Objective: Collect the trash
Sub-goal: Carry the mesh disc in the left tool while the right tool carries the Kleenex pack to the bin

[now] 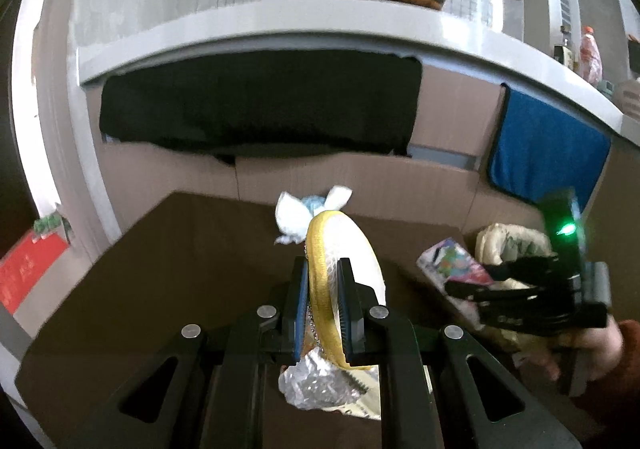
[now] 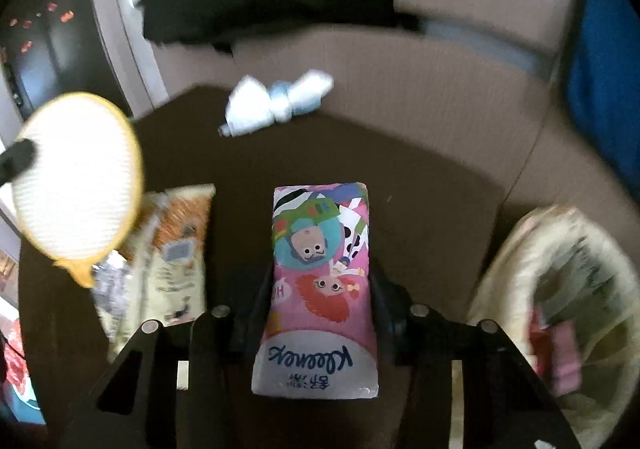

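Left wrist view: my left tongs [image 1: 324, 303] clamp the yellow-rimmed pad [image 1: 334, 249] upright above the dark table [image 1: 120, 289]. Right tongs [image 2: 320, 285] grip the Kleenex pack [image 2: 320, 289]; crumpled tissue [image 2: 276, 103] lies far ahead.

The bin [image 2: 560, 289] at the right is motion-blurred, its contents too smeared to identify.

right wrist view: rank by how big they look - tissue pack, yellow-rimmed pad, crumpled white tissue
1-2. tissue pack and yellow-rimmed pad: look alike, and both sit near the camera, so no ranking.
3. crumpled white tissue: smallest, though farthest.
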A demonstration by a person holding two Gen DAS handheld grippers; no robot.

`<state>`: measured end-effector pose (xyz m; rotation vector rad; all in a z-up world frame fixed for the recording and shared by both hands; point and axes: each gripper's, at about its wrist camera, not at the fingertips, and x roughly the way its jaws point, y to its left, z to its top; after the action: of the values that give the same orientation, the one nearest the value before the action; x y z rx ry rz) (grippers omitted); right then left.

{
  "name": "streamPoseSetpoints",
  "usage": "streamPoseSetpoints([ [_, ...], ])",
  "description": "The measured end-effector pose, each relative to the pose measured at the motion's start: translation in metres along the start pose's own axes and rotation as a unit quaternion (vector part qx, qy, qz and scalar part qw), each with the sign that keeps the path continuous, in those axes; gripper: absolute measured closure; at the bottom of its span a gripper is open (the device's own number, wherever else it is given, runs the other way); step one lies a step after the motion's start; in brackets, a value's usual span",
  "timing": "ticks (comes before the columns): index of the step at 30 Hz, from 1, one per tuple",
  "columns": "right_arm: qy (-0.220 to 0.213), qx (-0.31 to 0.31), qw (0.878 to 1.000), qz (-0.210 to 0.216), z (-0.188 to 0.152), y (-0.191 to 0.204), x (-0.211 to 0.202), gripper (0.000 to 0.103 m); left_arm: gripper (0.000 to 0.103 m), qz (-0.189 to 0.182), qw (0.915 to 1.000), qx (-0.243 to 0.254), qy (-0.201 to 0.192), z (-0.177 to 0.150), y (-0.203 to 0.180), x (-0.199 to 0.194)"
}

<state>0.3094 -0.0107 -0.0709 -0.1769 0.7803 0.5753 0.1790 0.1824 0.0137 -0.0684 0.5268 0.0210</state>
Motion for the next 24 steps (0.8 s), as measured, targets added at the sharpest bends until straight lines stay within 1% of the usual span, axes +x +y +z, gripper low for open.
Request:
streamPoseSetpoints([
  [6, -0.085, 0.013, 0.996, 0.005, 0.014, -0.004, -0.080, 0.060, 0.089, 0.006, 0.9991, 0.010, -0.041, 0.020, -0.028, -0.029],
  [9, -0.123, 0.010, 0.992, -0.011, 0.016, -0.004, -0.116, 0.060, 0.089, 0.004, 0.9975, 0.022, -0.068, 0.032, -0.049, -0.046],
  [12, -0.158, 0.002, 0.987, -0.034, 0.017, -0.005, -0.151, 0.060, 0.089, -0.006, 0.9948, 0.033, -0.097, 0.044, -0.071, -0.061],
  [14, -0.176, -0.001, 0.983, -0.046, 0.015, -0.010, -0.172, 0.060, 0.089, -0.010, 0.9917, 0.045, -0.120, 0.051, -0.089, -0.071],
  [17, -0.198, 0.000, 0.978, -0.064, 0.011, -0.016, -0.201, 0.060, 0.089, -0.023, 0.9876, 0.057, -0.145, 0.059, -0.113, -0.082],
  [20, -0.219, 0.010, 0.972, -0.088, 0.006, -0.028, -0.229, 0.060, 0.089, -0.036, 0.9844, 0.063, -0.160, 0.064, -0.136, -0.092],
  [24, -0.238, 0.025, 0.964, -0.113, -0.001, -0.051, -0.262, 0.060, 0.089, -0.054, 0.9823, 0.070, -0.165, 0.066, -0.162, -0.095],
])
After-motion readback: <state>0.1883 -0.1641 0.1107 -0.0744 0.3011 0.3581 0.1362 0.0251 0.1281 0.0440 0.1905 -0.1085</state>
